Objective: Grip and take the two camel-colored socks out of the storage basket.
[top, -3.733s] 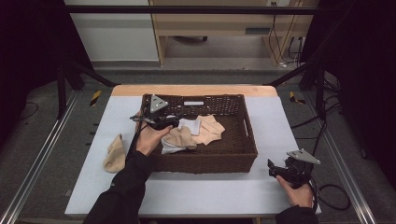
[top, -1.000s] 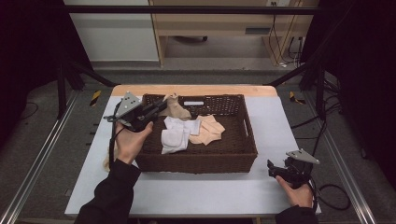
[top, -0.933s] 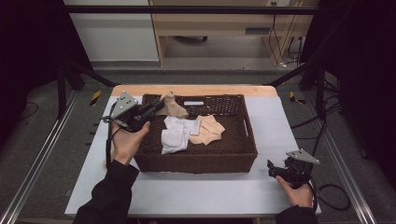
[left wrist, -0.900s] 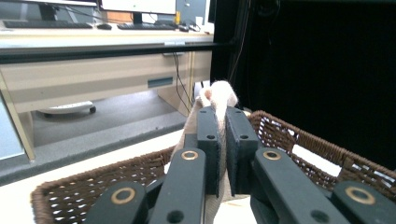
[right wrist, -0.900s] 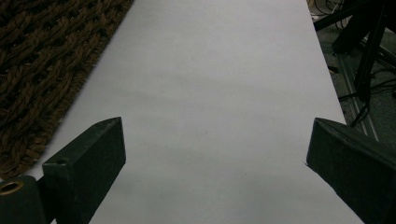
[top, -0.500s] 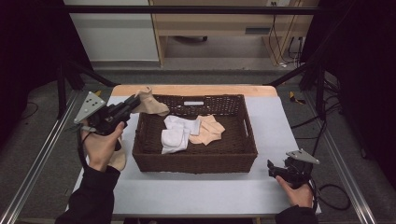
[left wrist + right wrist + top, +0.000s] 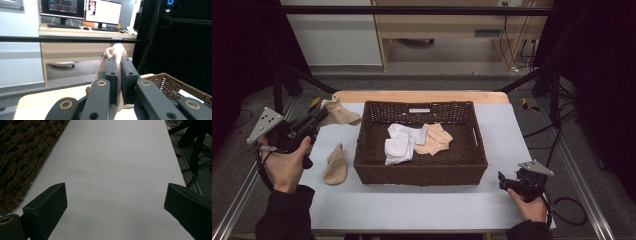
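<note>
My left gripper (image 7: pixel 323 114) is shut on a beige sock (image 7: pixel 339 114) and holds it in the air above the table's far left corner, left of the dark wicker basket (image 7: pixel 377 165). In the left gripper view the sock (image 7: pixel 117 51) bunches up between the two closed jaws of the left gripper (image 7: pixel 119 62). A second beige sock (image 7: pixel 335 165) lies flat on the table just left of the basket. Inside the basket lie white socks (image 7: pixel 402 142) and a peach one (image 7: pixel 435 139). My right gripper (image 7: pixel 502 180) rests open on the table at the front right, its jaws wide apart over bare white surface (image 7: pixel 112 170).
The white table top (image 7: pixel 422 205) has free room in front of the basket and at its right. Metal rails run along both sides of the table. A desk with monitors (image 7: pixel 82 11) stands beyond the far edge. The basket's woven wall (image 7: pixel 17 152) is close on the right gripper's left.
My left gripper has lifted a beige sock out of the basket and carried it leftward, past the basket's left wall. The right gripper has not moved.
</note>
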The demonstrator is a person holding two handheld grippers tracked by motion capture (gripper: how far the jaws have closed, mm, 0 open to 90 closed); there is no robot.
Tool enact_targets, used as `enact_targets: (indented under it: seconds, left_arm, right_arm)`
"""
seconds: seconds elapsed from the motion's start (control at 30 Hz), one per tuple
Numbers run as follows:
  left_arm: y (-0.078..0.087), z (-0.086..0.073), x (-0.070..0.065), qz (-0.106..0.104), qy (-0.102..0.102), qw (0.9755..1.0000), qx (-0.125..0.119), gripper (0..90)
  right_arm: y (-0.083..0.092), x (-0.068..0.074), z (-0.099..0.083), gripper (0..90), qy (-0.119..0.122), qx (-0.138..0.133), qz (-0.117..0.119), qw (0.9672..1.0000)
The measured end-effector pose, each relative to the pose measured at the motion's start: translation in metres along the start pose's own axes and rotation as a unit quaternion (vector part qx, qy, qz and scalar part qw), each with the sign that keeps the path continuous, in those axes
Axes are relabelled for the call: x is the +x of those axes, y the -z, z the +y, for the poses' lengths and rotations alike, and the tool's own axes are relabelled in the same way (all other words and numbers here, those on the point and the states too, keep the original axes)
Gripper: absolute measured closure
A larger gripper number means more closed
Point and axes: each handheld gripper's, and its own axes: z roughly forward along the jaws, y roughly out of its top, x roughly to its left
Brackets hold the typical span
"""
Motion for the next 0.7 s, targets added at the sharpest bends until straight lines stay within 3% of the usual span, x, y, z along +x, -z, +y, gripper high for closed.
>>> enact_targets:
  seconds: [0.2, 0.4, 0.53, 0.7]
  left_arm:
    - [0.012, -0.013, 0.013, 0.023, -0.002, 0.9996, 0.015, 85.0]
    - [0.017, -0.034, 0.030, 0.045, 0.004, 0.9980, 0.045, 84.9]
    - [0.018, -0.046, 0.036, 0.058, 0.005, 0.9958, 0.070, 84.9]
    - [0.018, -0.069, 0.043, 0.073, 0.006, 0.9908, 0.114, 84.7]
  right_arm:
    - [0.000, -0.001, 0.000, 5.0, 0.001, 0.000, -0.001, 1.0000]
    - [0.000, 0.000, 0.000, 5.0, 0.000, -0.001, 0.000, 1.0000]
    - [0.000, 0.000, 0.000, 5.1, 0.001, -0.001, 0.001, 1.0000]
    - [0.002, -0.001, 0.000, 5.1, -0.004, -0.003, 0.002, 1.0000]
